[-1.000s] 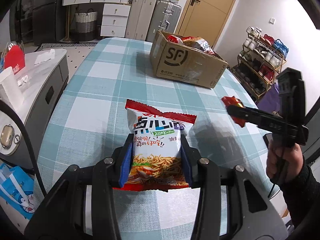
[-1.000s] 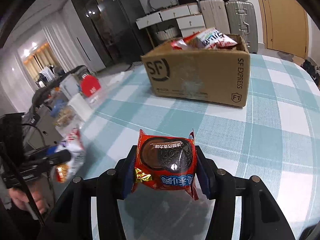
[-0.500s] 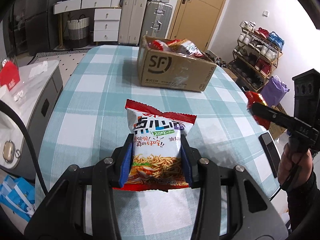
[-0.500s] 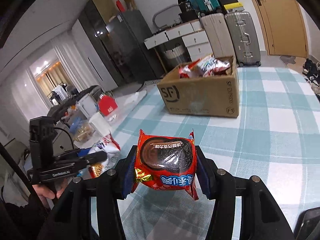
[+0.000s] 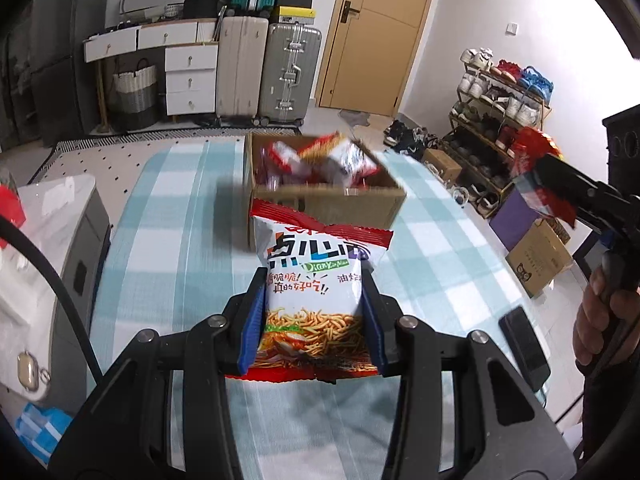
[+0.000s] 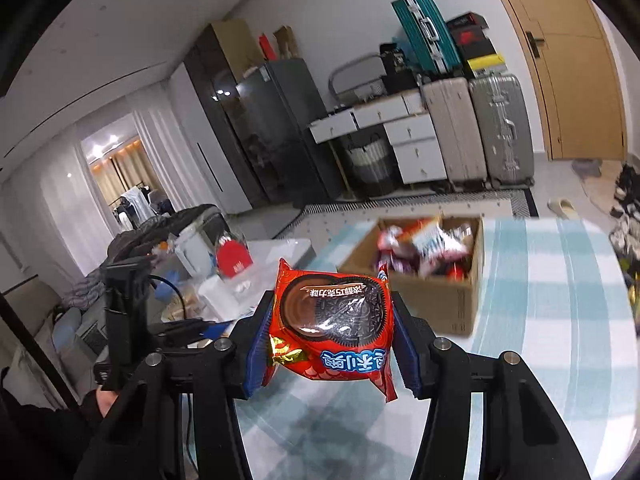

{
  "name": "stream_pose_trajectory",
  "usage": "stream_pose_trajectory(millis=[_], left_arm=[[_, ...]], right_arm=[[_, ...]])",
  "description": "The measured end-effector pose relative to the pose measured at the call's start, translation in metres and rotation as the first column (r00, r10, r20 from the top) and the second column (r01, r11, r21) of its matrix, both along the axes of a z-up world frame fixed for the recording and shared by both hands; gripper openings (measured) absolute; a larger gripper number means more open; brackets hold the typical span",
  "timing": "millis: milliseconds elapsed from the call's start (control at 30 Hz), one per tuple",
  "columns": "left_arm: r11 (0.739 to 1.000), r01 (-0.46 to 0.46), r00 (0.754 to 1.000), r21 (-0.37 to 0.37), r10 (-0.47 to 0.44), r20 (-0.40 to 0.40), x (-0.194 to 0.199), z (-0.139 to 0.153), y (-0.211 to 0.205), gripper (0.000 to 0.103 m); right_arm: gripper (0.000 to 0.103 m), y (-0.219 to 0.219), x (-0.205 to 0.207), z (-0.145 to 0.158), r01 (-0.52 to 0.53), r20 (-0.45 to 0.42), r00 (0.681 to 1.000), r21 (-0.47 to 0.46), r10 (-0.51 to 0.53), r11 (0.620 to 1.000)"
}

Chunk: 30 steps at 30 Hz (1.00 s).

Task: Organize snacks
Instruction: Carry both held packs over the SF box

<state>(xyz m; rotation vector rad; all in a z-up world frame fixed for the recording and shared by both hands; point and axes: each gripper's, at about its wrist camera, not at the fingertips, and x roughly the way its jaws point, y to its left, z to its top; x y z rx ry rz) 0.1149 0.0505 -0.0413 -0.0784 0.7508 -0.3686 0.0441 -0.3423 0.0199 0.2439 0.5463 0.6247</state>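
A white noodle-snack bag [image 5: 316, 280] reads "点心面" and "DianXinMian" above "真的好吃!!", while the red cookie packet [image 6: 332, 328] shows Chinese lettering upside down.

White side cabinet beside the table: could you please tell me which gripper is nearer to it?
Left. The left gripper hovers over the table on the side of the cabinet; the right gripper is farther off, toward the opposite edge.
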Motion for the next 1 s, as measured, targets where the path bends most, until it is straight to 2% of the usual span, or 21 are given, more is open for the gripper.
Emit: stream_pose_trajectory(millis=[333, 500, 600, 733, 867, 1000], left_arm=[[0.999, 0.022, 0.999, -0.039, -0.021, 0.024, 0.068, 0.061, -0.014, 0.039], [0.998, 0.012, 1.000, -0.054, -0.010, 0.025, 0.108, 0.085, -0.022, 0.039], [0.999, -0.003, 1.000, -0.034, 0.004, 0.027, 0.134, 0.095, -0.032, 0.039], [0.998, -0.053, 0.999, -0.032, 0.053, 0.002, 0.178, 0.099, -0.040, 0.039], [0.993, -0.084, 0.996, -0.081, 0.081, -0.037, 0.215, 0.093, -0.045, 0.039], [0.994, -0.078, 0.996, -0.073, 0.075, -0.048, 0.236, 0.077, -0.055, 0.039]], right_arm=[[0.054, -0.012, 0.048, 0.070, 0.003, 0.017, 1.000, 0.013, -0.004, 1.000], [0.054, -0.018, 0.091, 0.096, 0.028, 0.003, 1.000, 0.005, -0.028, 1.000], [0.054, -0.018, 0.121, 0.108, 0.045, -0.012, 0.999, -0.004, -0.045, 0.999], [0.054, -0.016, 0.165, 0.120, 0.050, -0.034, 0.998, -0.015, -0.050, 0.999], [0.054, -0.006, 0.211, 0.130, 0.063, -0.057, 0.996, -0.056, -0.066, 0.996], [0.054, -0.002, 0.254, 0.112, 0.089, -0.122, 0.988, -0.062, -0.096, 0.994]])
